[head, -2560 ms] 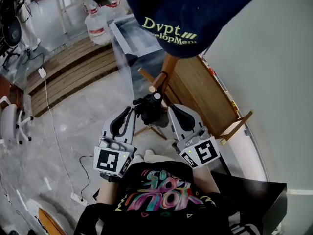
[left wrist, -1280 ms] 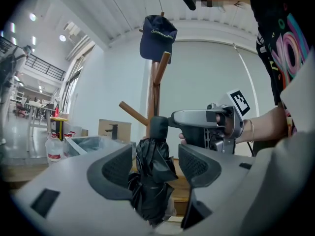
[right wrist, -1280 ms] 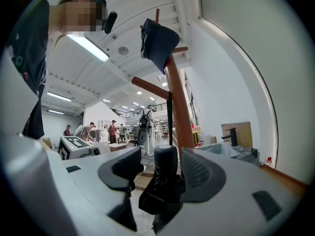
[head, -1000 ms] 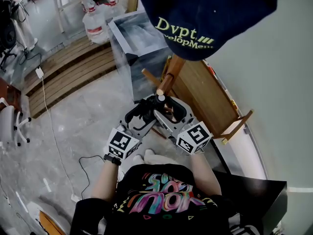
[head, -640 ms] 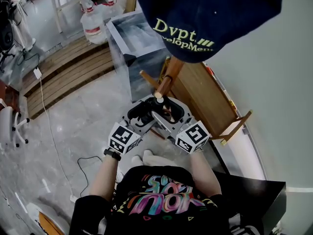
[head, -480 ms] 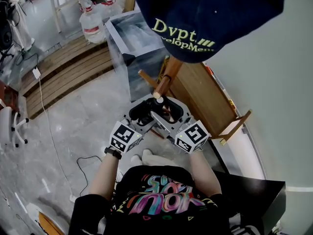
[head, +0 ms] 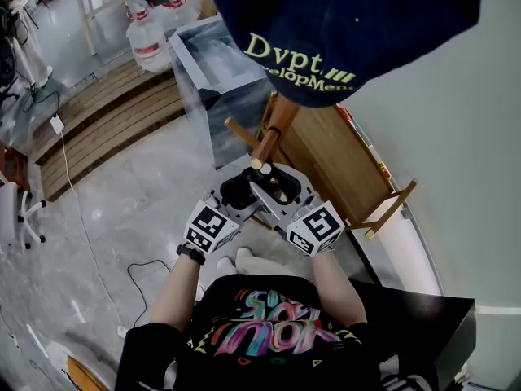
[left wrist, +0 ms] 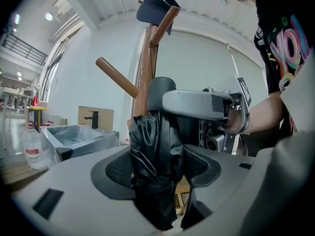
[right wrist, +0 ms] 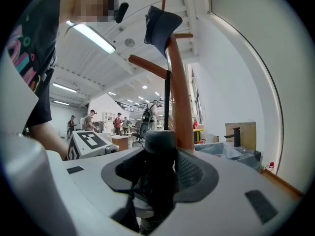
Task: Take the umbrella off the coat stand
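1. Closest to the person, at waist level, both tools meet on the umbrella [left wrist: 155,132], one from either side.
2. Left gripper [left wrist: 158,173]: the jaws are closing on the folded black cloth. The cloth fills the gap, and both pads appear to lie against it.
3. Right gripper [right wrist: 160,176]: the jaws are closing on the umbrella's rounded handle end, higher up. The handle stands between the jaws with the pads tight beside it.
4. Umbrella: folded and hanging upright, just beside the pole of the coat stand [head: 278,119], not yet off it. A thin black strap [right wrist: 167,100] runs straight up from the handle towards a peg [right wrist: 147,65]. Where it hooks on cannot be made out.
5. Head of the stand: a dark cap [head: 342,23] sits on top, above the pegs.
6. Risk, strap: judged the main hazard. The pegs slant upward, so pulling outward without lifting first would likely catch the strap on its peg.
7. Risk, stand: the pole is slim. A snagged tug could rock it and shake the cap loose.
8. Risk, grip: the cloth is soft and slack. The left pads may pinch only the outer folds, letting the bundle slide or sag. The hold on the handle is probably the firmer one.
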A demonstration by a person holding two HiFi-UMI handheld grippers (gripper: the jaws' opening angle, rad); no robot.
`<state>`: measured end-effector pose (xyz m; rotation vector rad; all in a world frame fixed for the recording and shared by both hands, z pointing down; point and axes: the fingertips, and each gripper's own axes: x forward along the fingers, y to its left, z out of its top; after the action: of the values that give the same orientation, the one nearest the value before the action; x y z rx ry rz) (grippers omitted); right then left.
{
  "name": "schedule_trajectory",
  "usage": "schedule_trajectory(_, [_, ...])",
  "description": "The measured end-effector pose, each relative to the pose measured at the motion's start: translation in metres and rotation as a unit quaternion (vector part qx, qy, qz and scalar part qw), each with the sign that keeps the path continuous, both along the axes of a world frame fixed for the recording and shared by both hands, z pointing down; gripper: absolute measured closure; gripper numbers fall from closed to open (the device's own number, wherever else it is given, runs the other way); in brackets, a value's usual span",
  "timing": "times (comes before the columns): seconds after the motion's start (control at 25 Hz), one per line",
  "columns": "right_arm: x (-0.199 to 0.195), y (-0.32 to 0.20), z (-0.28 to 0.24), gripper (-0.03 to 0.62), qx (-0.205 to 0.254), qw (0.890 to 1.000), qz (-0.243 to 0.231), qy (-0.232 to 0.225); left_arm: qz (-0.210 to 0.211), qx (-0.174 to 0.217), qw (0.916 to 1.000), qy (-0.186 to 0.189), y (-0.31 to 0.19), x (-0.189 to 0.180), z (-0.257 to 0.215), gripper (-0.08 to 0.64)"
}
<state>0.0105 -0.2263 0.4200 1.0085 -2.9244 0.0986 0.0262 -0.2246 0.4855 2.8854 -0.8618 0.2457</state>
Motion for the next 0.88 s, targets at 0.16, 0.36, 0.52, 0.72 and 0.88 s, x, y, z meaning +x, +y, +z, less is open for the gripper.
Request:
schedule_trajectory(0.16, [0.001, -0.001, 0.0, 0.391, -0.001, 1.0, -0.003, -0.004, 0.002, -0.001, 1.0, -0.005, 0.001, -0.001, 0.002, 0.297])
schedule_trajectory(0.36, [0.002, 0.0, -0.004, 0.393, -0.002, 1.0, -0.007, -0.013, 0.003, -0.003, 0.9999, -0.01, 0.002, -0.002, 0.0, 0.318])
schedule_trajectory(0.52, [0.001, 0.002, -0.01, 0.393, 0.003, 1.0, -0.014, -0.018, 0.001, 0.002, 1.0, 0.0, 0.003, -0.002, -0.009, 0.321])
schedule_trajectory(0.72, [-0.001, 0.004, -0.017, 0.394, 0.01, 0.999, -0.022, -0.021, 0.0, 0.009, 0.9999, 0.006, 0.004, -0.003, -0.017, 0.324])
schedule_trajectory(0.88, [-0.003, 0.007, -0.025, 0.394, 0.016, 0.999, -0.027, -0.024, -0.002, 0.011, 0.9999, 0.008, 0.006, -0.005, -0.025, 0.327])
